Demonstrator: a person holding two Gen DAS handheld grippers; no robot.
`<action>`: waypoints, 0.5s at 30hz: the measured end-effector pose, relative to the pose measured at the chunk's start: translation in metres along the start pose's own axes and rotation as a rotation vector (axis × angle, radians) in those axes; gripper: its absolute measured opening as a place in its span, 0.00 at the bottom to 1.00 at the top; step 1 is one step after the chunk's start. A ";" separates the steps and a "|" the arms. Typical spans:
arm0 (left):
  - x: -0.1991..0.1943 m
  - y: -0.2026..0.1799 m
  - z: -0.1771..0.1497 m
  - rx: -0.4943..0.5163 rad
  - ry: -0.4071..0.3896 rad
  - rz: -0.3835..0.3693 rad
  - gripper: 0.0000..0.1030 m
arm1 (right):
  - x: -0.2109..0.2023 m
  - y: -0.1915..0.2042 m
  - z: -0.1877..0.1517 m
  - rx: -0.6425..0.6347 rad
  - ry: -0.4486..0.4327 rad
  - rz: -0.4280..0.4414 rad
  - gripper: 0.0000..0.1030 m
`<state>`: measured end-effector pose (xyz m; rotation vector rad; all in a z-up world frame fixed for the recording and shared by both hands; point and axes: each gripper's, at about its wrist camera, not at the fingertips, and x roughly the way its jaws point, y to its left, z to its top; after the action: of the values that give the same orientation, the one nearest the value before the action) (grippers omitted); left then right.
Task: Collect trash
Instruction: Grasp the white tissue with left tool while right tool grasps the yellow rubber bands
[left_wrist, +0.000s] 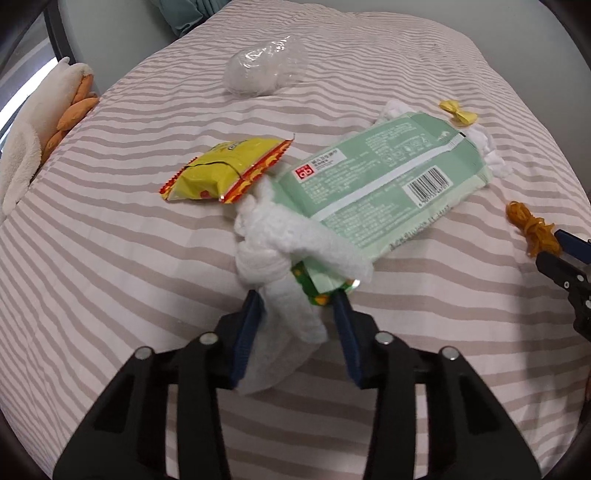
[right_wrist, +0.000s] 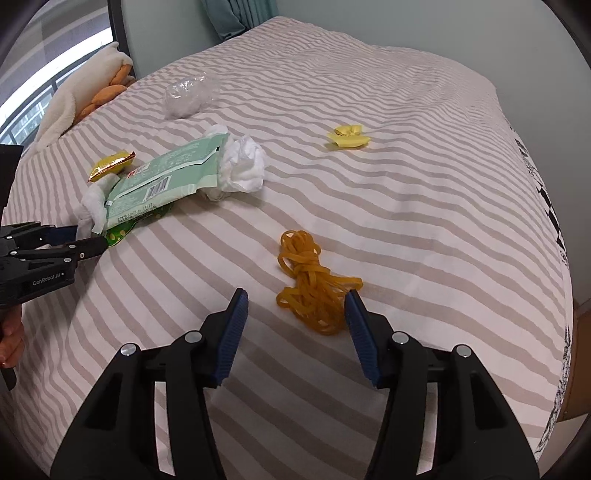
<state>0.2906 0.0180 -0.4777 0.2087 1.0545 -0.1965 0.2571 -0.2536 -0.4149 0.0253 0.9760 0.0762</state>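
A bed (right_wrist: 406, 155) with a pink-and-white striped cover fills both views; a plush toy (right_wrist: 66, 107) lies at its upper-left edge. Left wrist view: the left gripper (left_wrist: 295, 299) has its blue pads either side of a twisted white tissue (left_wrist: 273, 251) and the corner of a pale green wrapper (left_wrist: 384, 177), pressing on the bundle. A yellow snack packet (left_wrist: 225, 170) lies just left of the wrapper, a clear plastic bag (left_wrist: 266, 70) above. Right wrist view: the right gripper (right_wrist: 295, 295) stands open, its right pad beside a tangle of rubber bands (right_wrist: 310, 280). A yellow paper scrap (right_wrist: 349, 136) lies in the upper centre.
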 end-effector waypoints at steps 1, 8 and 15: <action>0.000 -0.003 0.000 0.011 -0.003 -0.002 0.21 | 0.000 -0.001 0.000 0.006 -0.001 0.001 0.49; -0.025 -0.028 -0.001 0.066 -0.096 -0.028 0.05 | 0.000 0.001 0.002 -0.005 -0.012 -0.001 0.44; -0.057 -0.059 -0.005 0.111 -0.149 -0.123 0.05 | 0.000 0.004 0.004 -0.011 -0.017 0.011 0.41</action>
<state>0.2440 -0.0343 -0.4342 0.2260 0.9096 -0.3764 0.2603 -0.2494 -0.4118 0.0212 0.9587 0.0912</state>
